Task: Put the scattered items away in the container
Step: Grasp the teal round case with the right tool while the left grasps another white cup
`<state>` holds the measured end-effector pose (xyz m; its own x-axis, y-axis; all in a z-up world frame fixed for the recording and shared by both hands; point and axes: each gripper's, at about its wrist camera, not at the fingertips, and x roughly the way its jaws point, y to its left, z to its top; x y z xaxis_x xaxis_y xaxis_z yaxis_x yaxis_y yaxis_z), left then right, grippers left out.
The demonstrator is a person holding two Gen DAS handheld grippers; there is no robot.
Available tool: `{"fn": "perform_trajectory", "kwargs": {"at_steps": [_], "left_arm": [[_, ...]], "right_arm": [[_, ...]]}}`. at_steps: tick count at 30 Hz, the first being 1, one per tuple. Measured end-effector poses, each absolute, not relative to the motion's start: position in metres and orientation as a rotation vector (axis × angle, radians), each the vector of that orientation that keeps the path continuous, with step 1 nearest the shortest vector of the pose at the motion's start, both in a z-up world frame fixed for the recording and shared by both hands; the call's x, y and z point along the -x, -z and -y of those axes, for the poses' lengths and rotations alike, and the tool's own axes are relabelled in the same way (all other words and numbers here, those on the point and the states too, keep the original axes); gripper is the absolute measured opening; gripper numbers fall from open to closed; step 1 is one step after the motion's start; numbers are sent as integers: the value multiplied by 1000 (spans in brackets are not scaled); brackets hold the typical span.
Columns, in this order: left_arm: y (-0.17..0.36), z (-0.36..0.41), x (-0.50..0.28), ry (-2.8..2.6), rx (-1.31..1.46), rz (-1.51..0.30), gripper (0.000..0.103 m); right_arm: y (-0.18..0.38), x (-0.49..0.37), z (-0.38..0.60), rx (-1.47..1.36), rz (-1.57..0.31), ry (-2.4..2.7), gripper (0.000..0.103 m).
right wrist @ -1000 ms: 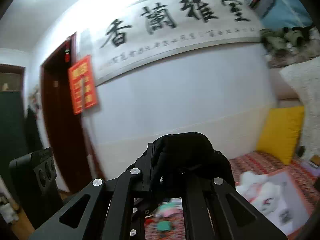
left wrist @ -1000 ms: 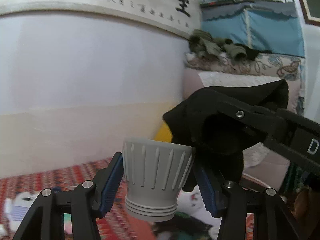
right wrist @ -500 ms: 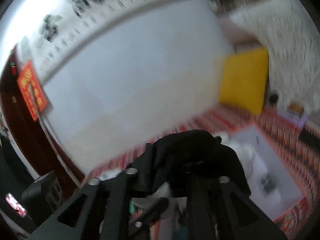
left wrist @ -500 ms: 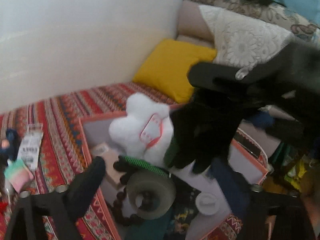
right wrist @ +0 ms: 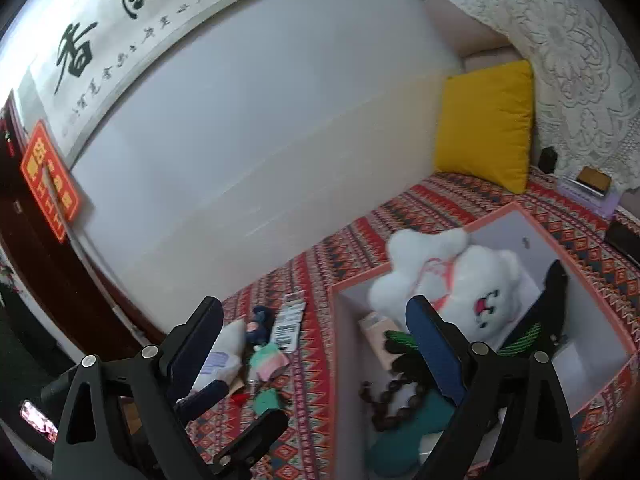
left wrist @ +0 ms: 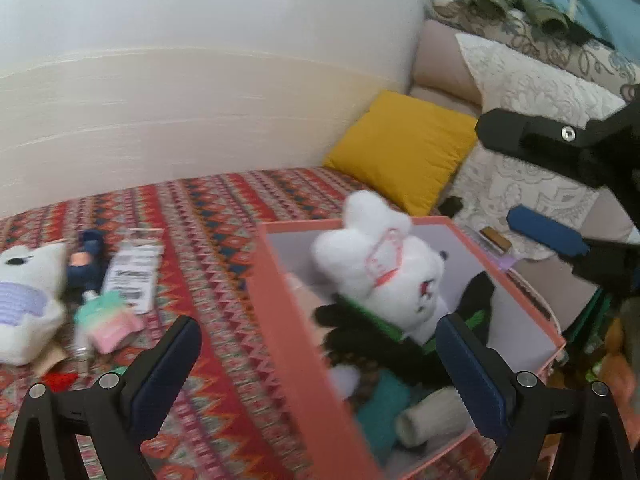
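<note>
The box (left wrist: 280, 280), the container in question, is a rectangular carton with salmon-pink outer walls and pale lilac inner walls, standing on the woven red patterned bedspread (left wrist: 224, 216). Inside lie a fluffy white plush toy (left wrist: 384, 264) with a red-stitched mouth, black gloves (left wrist: 360, 332) with green-striped cuffs, a string of dark round beads (right wrist: 394, 394), a teal soft item (left wrist: 380, 408) and a ribbed pale grey cup (left wrist: 432, 412) on its side.

At the box's 9 o'clock, still loose on the bedspread, are a second white plush (left wrist: 24, 300), a dark blue item (left wrist: 86, 256), a white barcoded packet (left wrist: 132, 272) whose print is too blurred to read, and a pastel pink-and-mint item (left wrist: 108, 320).

A smooth yellow cushion (left wrist: 400, 152) leans at 12 o'clock against a lace-covered sofa back (left wrist: 532, 92). A scroll (right wrist: 132, 12) of black brush calligraphy hangs on the white wall.

The left gripper (left wrist: 320, 364) has just spread its blue-padded fingers (left wrist: 168, 368) wide; nothing is clamped between them. The right gripper (right wrist: 316, 344) has likewise just opened fully, holding nothing, above the box's near-left corner.
</note>
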<state>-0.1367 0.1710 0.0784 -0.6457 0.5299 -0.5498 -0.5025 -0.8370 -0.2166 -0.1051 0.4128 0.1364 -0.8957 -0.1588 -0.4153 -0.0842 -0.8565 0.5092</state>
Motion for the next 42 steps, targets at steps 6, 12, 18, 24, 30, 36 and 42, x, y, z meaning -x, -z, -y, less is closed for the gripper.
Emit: {"fn": "perform_trajectory", "kwargs": {"at_steps": [6, 12, 18, 24, 30, 36, 42], "left_arm": [[-57, -79, 140, -2615, 876, -28, 99], [-24, 17, 162, -2724, 1010, 138, 99], [5, 77, 185, -2784, 1115, 235, 99], [44, 119, 209, -2828, 1243, 207, 99], [74, 154, 250, -2853, 1340, 126, 99], [96, 167, 306, -2856, 1383, 111, 99], [115, 160, 344, -2856, 1403, 91, 98]], "right_arm": [[-143, 118, -359, -710, 732, 2849, 97], [-122, 143, -277, -829, 534, 2784, 97], [-69, 175, -188, -1036, 254, 2687, 97], [10, 214, -140, -1271, 38, 2619, 97], [68, 248, -134, -1451, -15, 2577, 97], [104, 276, -141, -1555, -15, 2546, 97], [122, 296, -132, -1570, -45, 2534, 97]]}}
